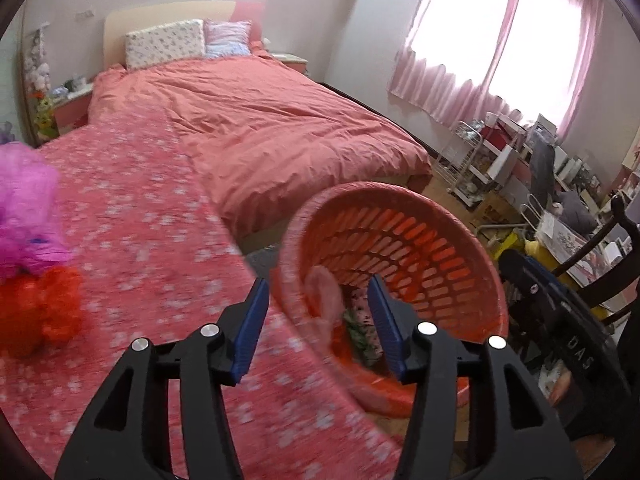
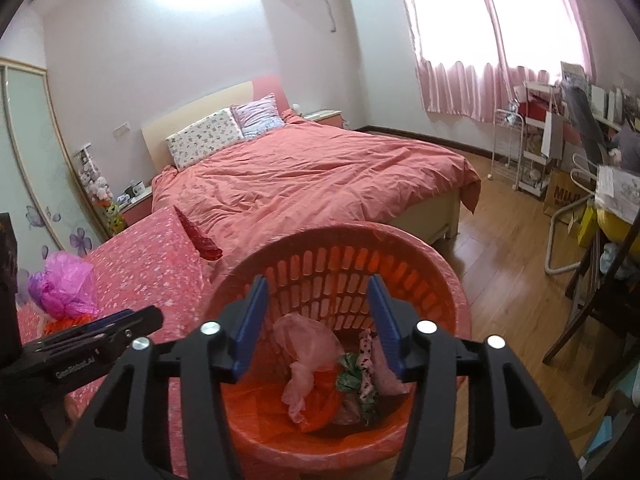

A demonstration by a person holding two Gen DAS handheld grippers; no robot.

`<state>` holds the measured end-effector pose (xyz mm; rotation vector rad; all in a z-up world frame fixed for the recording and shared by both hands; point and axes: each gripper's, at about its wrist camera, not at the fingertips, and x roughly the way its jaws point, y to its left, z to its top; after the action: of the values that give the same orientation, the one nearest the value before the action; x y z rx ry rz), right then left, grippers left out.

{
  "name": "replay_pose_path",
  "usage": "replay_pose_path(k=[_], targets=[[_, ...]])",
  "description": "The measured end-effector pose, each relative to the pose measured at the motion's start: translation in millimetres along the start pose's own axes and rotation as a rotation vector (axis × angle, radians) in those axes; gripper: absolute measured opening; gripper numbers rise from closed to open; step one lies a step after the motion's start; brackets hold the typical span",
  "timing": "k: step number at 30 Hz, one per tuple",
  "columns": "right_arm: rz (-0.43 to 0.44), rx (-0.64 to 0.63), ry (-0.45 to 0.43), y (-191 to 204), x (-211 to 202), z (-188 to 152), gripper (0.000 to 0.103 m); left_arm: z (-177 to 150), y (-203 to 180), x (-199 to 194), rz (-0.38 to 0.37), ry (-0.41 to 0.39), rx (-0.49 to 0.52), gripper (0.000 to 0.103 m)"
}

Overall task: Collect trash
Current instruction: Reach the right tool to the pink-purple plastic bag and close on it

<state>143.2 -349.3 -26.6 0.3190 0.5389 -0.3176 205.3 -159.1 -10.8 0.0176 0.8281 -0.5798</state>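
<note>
Both grippers are empty w/ jaws spread wide. The right gripper hangs over the red basket, which sits just ahead of and below its fingers beside the flowered bed cover. The left gripper is off to its left, over that cover, w/ the basket rim just right of its tips.

Trash already in the basket: a pale pink plastic bag, an orange bag under it, and a green-and-spotted wrapper. Trash not yet in: a crumpled purple bag and an orange bag touching it, lying on the cover well to the left of the left gripper; in the right view the purple bag shows beyond the left gripper.

Handling, as a guess: thin film bags, v. light, soft, no stiffness, prob. slippery and springy, so they may puff back or slide out of a shallow pinch. Best hold is a bunched fold near the middle of the wad, jaws closed fully; nothing fragile.

Writing: the left gripper body reads "GenRobot.AI"; a brown carton by the window shows "MUJI", partly cut off. The dark body at the right edge of the left view has letters, not clear enough to read.
</note>
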Motion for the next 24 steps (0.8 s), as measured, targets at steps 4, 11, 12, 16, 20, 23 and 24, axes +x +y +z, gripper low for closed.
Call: replay_pose_path(k=[4, 11, 12, 16, 20, 23, 24], targets=[[0.033, -0.046, 0.000, 29, -7, -1, 0.058, -6, 26, -24, 0.062, -0.029, -0.011, 0.056], [0.126, -0.145, 0.023, 99, -11, -7, 0.063, -24, 89, -65, 0.157, -0.062, -0.095, 0.056], [0.145, -0.157, 0.029, 111, -11, -9, 0.063, -28, 99, -71, 0.171, -0.068, -0.106, 0.056], [0.222, -0.213, 0.047, 163, -10, -16, 0.064, -41, 142, -95, 0.261, -0.089, -0.155, 0.056], [0.308, -0.271, 0.045, 226, -11, -21, 0.064, -52, 188, -116, 0.370, -0.105, -0.239, 0.061], [0.359, -0.310, 0.051, 269, -7, -24, 0.064, -58, 213, -130, 0.438, -0.123, -0.295, 0.066], [0.374, -0.318, 0.057, 280, -6, -25, 0.064, -60, 222, -134, 0.456, -0.125, -0.315, 0.066]])
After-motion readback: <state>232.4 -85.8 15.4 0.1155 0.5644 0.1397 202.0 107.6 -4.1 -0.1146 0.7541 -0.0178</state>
